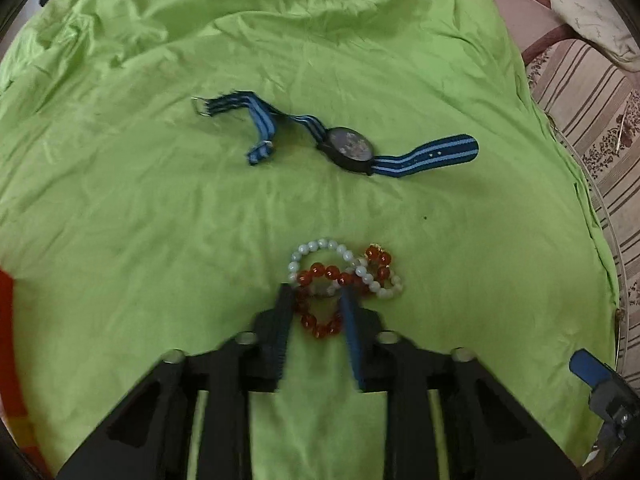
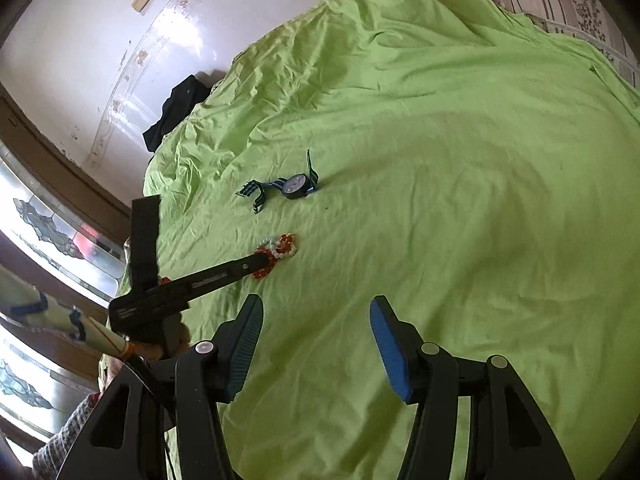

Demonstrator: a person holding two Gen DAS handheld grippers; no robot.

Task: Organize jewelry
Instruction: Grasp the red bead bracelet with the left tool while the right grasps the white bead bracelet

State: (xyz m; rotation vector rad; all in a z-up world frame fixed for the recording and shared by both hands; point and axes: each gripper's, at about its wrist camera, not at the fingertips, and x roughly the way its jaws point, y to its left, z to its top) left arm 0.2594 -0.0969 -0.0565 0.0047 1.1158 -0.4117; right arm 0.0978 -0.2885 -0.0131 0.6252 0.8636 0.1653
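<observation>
Lying tangled on green sheet [image 1: 160, 208]: red bead bracelet [image 1: 320, 326] and white bead bracelet [image 1: 320, 245], between spread fingers of left gripper [image 1: 318, 294]; watch [image 1: 352, 150] beyond. Hovering apart, unclosed: right gripper [image 2: 316, 312].

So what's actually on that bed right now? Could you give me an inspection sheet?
Surface: wrinkled green sheet.
Job's things: red bead bracelet and white bead bracelet tangled together; striped-strap watch lies apart, beyond them.
Clutter: black cloth at the sheet's edge.
Grippers: left gripper open, straddling the red bracelet; right gripper open, empty, above bare sheet.
Cables: nothing seen.
Surroundings: white wall, striped bedding.
</observation>
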